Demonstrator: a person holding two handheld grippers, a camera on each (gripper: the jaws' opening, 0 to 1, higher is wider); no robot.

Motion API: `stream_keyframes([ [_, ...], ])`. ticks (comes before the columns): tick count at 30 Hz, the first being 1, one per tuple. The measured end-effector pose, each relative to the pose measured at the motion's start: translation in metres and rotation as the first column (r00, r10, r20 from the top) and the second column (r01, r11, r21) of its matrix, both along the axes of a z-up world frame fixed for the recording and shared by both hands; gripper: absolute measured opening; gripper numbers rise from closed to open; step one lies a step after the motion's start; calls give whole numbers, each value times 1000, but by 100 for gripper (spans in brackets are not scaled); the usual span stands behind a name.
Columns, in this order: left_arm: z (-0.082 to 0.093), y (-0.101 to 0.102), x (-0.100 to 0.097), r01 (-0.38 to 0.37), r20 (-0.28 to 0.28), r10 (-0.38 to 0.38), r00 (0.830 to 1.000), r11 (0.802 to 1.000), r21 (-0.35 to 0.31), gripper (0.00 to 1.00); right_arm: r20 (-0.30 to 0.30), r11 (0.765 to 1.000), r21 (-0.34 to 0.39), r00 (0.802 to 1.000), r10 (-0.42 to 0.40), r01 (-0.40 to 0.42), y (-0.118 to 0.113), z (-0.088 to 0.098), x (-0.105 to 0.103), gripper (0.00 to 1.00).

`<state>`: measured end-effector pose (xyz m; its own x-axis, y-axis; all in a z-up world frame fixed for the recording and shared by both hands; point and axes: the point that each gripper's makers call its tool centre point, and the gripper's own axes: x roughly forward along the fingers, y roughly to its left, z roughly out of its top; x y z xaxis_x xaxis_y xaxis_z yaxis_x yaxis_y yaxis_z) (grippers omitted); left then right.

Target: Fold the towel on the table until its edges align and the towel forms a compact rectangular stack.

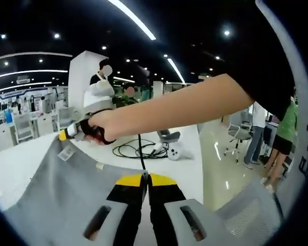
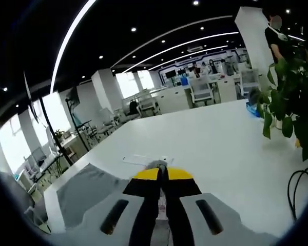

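In the left gripper view, the left gripper [image 1: 146, 179] is clenching an edge of the grey towel [image 1: 56, 189], its yellow-tipped jaws pressed together with the cloth running between them. The towel is spreading away to the left across the white worktop [image 1: 15, 164], with a small white label [image 1: 66, 152] showing near its far corner. A person's bare arm [image 1: 174, 105] is reaching across from the right, and the right gripper [image 1: 66, 134] is pinching that far corner of the towel. Beyond the cloth, a coiled black cable [image 1: 136, 150] and a white controller [image 1: 175, 152] are lying on the worktop.

In the right gripper view, the right gripper [image 2: 161, 177] is grasping the towel [image 2: 87, 192], a bit of grey cloth bunching at its closed yellow tips. The towel is hanging down to the left of the jaws over the worktop [image 2: 210, 138]. A leafy green plant [image 2: 290, 110] is standing at the right edge, with a loop of black cable [image 2: 300, 187] below it
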<state>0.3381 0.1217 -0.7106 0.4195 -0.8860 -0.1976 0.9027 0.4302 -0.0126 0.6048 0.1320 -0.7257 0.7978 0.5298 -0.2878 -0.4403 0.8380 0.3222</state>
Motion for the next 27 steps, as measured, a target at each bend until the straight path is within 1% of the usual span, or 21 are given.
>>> stream_keyframes([
  [1,2,0,0,1,3,-1,1000,1000,-4,3,3,1000,0,1000,0,0,1,3,0,0],
  [3,14,-3,-1,7,23,-6,1000,1000,-24,3,18,1000,-7,1000,7,-7,1,12,2,0],
  [7,31,-5,-2,12,51,-9,999,999,-52,3,35,1000,-2,999,0,0,-3,29,7,0],
  [11,48,-7,-2,7,69,-1,998,996,-92,3,62,1000,-15,998,17,-16,4,48,8,0],
  [17,69,-5,-4,10,102,3,995,992,-124,3,105,999,-18,994,41,-40,16,77,10,0],
  [21,82,2,-2,-5,121,23,992,989,-145,3,121,998,-17,991,60,-58,29,90,10,0],
  [27,96,18,-2,-35,136,58,989,986,-165,3,129,997,-14,988,79,-78,47,100,10,0],
])
